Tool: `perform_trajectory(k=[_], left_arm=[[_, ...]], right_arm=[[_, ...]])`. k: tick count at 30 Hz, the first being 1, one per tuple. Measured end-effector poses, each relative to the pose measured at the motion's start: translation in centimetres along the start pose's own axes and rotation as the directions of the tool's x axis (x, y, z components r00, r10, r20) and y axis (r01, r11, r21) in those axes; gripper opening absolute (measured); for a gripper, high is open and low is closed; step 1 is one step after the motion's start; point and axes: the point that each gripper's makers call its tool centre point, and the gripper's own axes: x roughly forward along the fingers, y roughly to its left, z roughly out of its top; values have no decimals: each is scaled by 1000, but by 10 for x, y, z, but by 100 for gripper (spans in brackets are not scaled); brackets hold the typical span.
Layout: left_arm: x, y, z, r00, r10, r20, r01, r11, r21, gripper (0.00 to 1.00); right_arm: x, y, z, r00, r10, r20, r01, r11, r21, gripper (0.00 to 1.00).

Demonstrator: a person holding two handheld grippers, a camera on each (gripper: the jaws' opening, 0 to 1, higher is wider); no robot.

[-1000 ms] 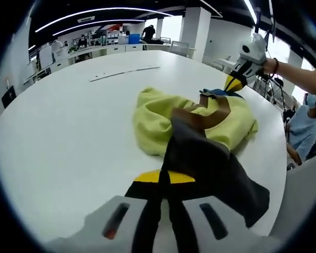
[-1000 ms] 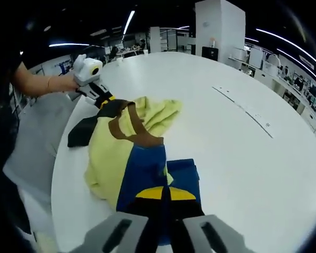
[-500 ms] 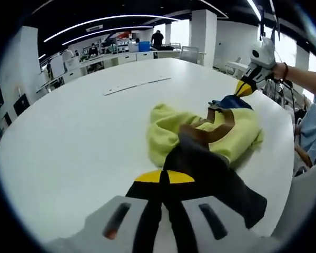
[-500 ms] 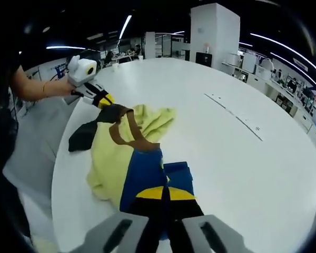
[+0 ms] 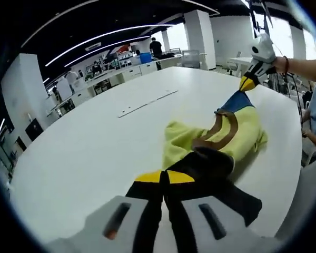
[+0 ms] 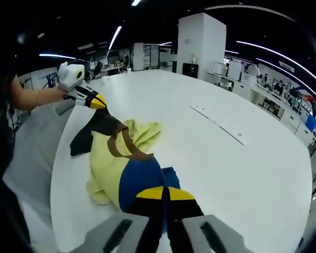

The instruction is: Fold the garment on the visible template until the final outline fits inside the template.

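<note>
left gripper (image 5: 164, 182) clamped on the dark end of the garment (image 5: 226, 134), right gripper (image 6: 165, 197) pinching its blue end, yellow middle bunched between them on the white worktop (image 5: 95, 137), template strip (image 6: 218, 125) well off to the side

A grey-bodied left hand-held gripper (image 5: 163, 182) with black jaws capped in yellow triangles is seen, an orange mark set in one dark slot. The matching right hand-held gripper (image 6: 165, 197) is seen. A dark wristband (image 5: 286, 64) is worn.
</note>
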Motion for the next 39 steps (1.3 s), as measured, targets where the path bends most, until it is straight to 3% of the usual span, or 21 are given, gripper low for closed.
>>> perform_trajectory(k=[5, 10, 22, 29, 39], left_arm=[[-8, 15, 1, 999, 45, 5, -45, 999, -14, 0], [-14, 23, -8, 998, 66, -10, -67, 996, -54, 0], [-12, 15, -58, 989, 41, -144, -53, 996, -77, 0], [-7, 10, -71, 984, 17, -179, -33, 996, -84, 0], [-9, 11, -58, 991, 2, -132, -15, 995, -95, 0]], right_arm=[[-9, -7, 0, 999, -34, 3, 34, 999, 2, 0], [-13, -1, -14, 999, -26, -36, 27, 999, 25, 0], [-9, 13, -49, 994, -3, -108, 12, 996, 83, 0], [-2, 19, -65, 989, 21, -148, -7, 995, 96, 0], [1, 18, -60, 992, 23, -127, -11, 995, 99, 5]])
